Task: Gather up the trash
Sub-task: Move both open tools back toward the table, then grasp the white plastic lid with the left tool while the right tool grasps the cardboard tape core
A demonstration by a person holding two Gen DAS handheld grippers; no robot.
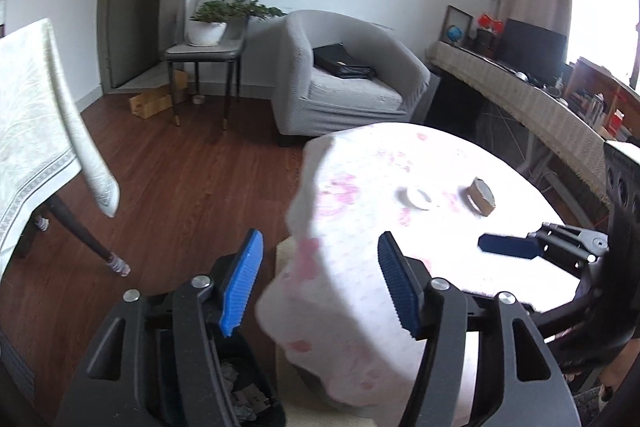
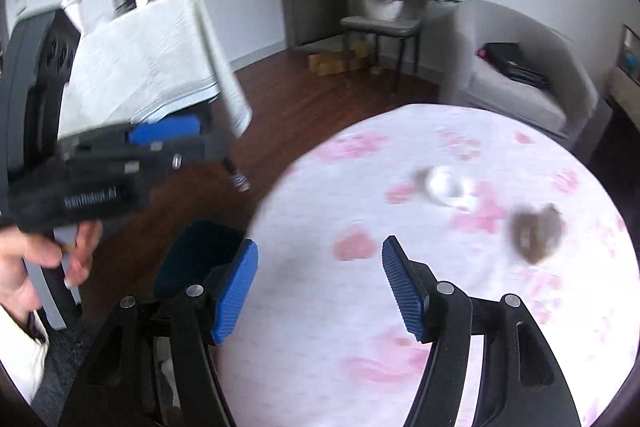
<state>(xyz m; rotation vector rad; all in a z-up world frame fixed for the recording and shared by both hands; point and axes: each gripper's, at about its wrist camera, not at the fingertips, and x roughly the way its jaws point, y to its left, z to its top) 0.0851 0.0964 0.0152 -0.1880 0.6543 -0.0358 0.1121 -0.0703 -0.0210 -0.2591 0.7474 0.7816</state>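
Round table in pink floral cloth, white tape roll and brown crumpled scrap near its middle, left gripper jaws apart and empty at its edge above black trash bin, right gripper jaws apart, empty, over the table.

Round table, white scrap, brown scrap
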